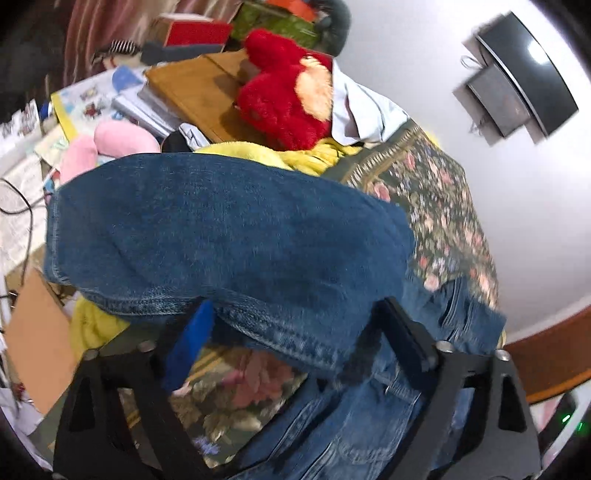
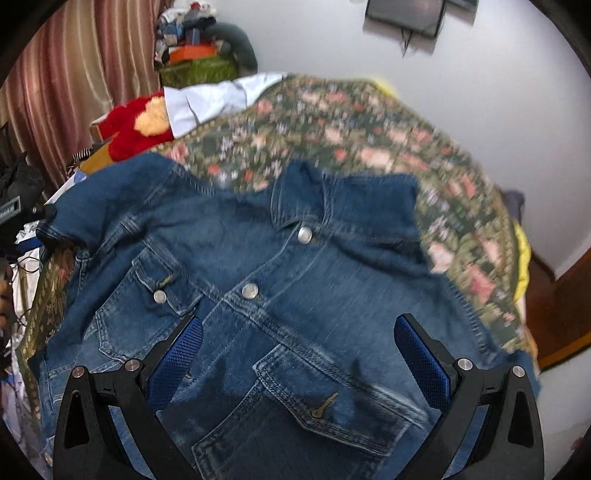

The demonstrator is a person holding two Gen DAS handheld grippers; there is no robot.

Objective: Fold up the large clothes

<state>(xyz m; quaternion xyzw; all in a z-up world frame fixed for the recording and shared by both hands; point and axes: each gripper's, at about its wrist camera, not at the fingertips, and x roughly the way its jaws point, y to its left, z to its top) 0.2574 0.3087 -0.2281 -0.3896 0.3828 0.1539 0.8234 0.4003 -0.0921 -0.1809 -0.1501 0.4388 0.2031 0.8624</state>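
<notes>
A blue denim jacket (image 2: 295, 266) lies front up and buttoned on the floral bedspread (image 2: 332, 125). My right gripper (image 2: 301, 319) hangs open just above its chest, with a flap pocket (image 2: 332, 391) between the blue pads (image 2: 177, 354); nothing is gripped. In the left wrist view one sleeve (image 1: 221, 229) of the jacket stretches across the picture, its cuff end (image 1: 295, 343) dropping between the fingers of my left gripper (image 1: 297, 304). Those jaws stand wide around the cuff and the pads do not press on it. The sleeve hides the tip of the left pad (image 1: 188, 347).
A red plush toy (image 1: 284, 92), a pink plush (image 1: 110, 144), a yellow cloth (image 1: 280, 157) and a white garment (image 1: 358, 114) crowd the bed's far side. A wooden board (image 1: 192, 88) and papers lie beyond. A curtain (image 2: 74, 74) hangs left; a screen (image 2: 404, 14) hangs on the wall.
</notes>
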